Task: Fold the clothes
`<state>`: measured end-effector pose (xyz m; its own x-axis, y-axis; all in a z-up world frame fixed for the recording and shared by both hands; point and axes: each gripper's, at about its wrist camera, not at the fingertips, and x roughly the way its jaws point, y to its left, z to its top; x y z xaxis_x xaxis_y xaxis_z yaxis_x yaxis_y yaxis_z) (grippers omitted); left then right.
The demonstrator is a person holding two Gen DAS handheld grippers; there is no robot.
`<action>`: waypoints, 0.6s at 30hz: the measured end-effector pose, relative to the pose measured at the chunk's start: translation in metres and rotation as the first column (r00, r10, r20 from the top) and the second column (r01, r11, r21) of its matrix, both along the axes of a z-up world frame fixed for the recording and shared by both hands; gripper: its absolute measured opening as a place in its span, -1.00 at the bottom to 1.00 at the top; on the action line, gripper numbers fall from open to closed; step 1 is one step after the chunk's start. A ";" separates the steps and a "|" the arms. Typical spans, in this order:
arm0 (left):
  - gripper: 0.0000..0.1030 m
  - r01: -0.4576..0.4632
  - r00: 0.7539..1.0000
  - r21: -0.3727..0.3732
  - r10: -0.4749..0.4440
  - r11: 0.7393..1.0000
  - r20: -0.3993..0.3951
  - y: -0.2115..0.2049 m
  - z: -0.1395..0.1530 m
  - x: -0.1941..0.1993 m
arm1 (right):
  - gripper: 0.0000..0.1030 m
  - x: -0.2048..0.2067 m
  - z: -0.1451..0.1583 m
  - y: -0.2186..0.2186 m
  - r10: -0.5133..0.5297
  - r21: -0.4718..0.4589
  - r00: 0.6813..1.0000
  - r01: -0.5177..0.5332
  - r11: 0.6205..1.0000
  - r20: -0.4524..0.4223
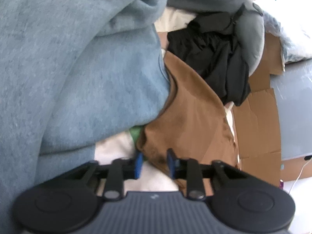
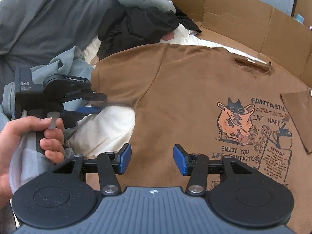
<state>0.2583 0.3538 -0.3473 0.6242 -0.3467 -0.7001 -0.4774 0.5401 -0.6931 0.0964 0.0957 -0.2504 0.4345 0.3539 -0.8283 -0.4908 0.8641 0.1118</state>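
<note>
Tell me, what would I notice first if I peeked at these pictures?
Probably the big brown T-shirt spread flat in the middle, with a funny cat drawing printed on its right side. On the left, the left gripper is pinching the shirt's sleeve edge, while the right gripper hangs open over the shirt at the bottom. Behind them sits a pile of grey, blue and black clothes, with cardboard along the back.
</note>
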 end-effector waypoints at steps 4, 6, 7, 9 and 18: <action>-0.85 -0.002 0.999 0.027 0.001 1.000 0.037 -0.001 0.007 -0.003 | -0.67 0.018 -0.007 0.004 -0.062 0.029 0.998 0.063 0.998 -0.023; -0.86 0.014 0.998 0.046 -0.017 0.999 0.058 -0.003 0.011 -0.004 | -0.84 0.031 -0.015 0.009 -0.076 0.046 0.996 0.078 0.996 -0.043; -0.86 0.015 0.998 0.049 -0.019 0.999 0.064 -0.003 0.013 -0.004 | -0.95 0.037 -0.020 0.013 -0.077 0.046 0.996 0.079 0.996 -0.046; -0.86 0.021 0.997 0.062 -0.025 0.998 0.071 -0.003 0.016 -0.003 | -0.96 0.050 -0.026 0.021 -0.078 0.055 0.996 0.081 0.995 -0.051; -0.87 0.043 0.994 0.081 -0.051 0.996 0.102 -0.006 0.022 -0.001 | -0.96 0.081 -0.051 0.051 -0.055 0.087 0.993 0.065 0.994 -0.107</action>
